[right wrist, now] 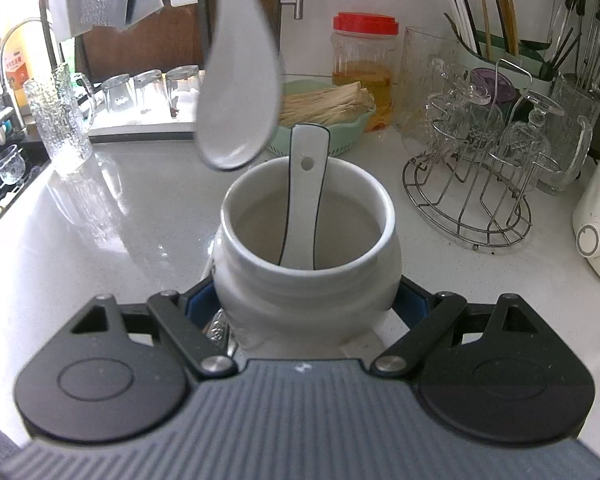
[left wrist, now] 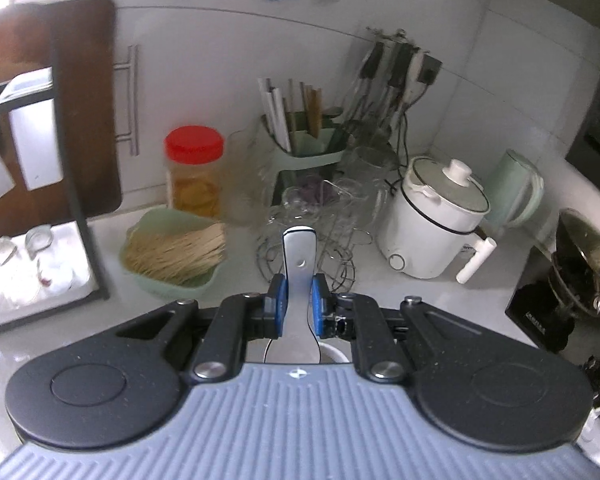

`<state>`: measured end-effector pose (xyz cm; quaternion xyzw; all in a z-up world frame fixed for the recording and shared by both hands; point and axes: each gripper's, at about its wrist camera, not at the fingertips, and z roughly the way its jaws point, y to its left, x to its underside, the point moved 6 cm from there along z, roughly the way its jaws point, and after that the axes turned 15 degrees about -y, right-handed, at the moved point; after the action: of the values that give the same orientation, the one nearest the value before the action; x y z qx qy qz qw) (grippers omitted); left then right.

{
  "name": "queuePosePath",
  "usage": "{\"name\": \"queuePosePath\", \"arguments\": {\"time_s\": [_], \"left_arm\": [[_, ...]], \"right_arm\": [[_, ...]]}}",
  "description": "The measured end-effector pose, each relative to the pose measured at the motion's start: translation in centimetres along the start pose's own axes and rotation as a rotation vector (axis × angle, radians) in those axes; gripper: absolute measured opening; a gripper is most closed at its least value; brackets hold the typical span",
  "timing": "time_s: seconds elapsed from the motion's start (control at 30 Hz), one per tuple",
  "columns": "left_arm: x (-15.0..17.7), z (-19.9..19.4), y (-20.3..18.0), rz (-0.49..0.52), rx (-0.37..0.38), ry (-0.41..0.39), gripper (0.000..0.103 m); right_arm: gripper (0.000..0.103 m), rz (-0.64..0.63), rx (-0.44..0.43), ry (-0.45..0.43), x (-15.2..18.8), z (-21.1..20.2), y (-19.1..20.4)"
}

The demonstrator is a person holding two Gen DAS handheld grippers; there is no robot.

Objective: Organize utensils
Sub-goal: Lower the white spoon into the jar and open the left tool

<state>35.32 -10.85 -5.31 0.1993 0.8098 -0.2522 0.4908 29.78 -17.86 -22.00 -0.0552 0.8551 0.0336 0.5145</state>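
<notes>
My left gripper (left wrist: 299, 304) is shut on the handle of a white ceramic spoon (left wrist: 299, 256), whose end sticks out forward past the blue pads. In the right wrist view that spoon's bowl (right wrist: 240, 80) hangs in the air above and just left of a white ceramic jar (right wrist: 308, 276). My right gripper (right wrist: 306, 304) is shut on the jar's sides as it stands on the counter. A second white spoon with a black edge (right wrist: 302, 200) leans inside the jar, handle up. A bit of the jar's rim (left wrist: 334, 354) shows below the left fingers.
A green basket of dry sticks (right wrist: 332, 108), a red-lidded jar (right wrist: 364, 68), a wire rack of glasses (right wrist: 484, 160), a chopstick holder (left wrist: 304, 136) and a white cooker (left wrist: 432, 220) stand behind. A patterned metal handle (right wrist: 219, 328) lies by the jar. Sink (right wrist: 4, 152) at the left.
</notes>
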Motion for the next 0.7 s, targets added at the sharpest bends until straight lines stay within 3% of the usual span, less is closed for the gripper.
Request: {"name": "queuePosePath", "arguments": {"time_s": [0.1,0.2,0.37,0.7], "left_arm": [[0.5,0.5,-1.2,0.055,0.04,-0.024,0.016],[1.5,1.4,-2.2,0.113,0.063,0.009,0.016],[3.1,2.5,-2.1,0.123,0.083,0.071,0.016],[5.8,4.9,-0.2,0.053,0.097,0.303,0.016]], "right_arm": [[0.091,0.003,0.001,-0.002,0.0,0.0,0.0],[0.091,0.003,0.0,-0.005,0.1,-0.1,0.0],[0.091,0.001,-0.001,-0.008,0.1,-0.1,0.0],[0.091,0.0,-0.002,-0.01,0.1,-0.1,0.0]]}}
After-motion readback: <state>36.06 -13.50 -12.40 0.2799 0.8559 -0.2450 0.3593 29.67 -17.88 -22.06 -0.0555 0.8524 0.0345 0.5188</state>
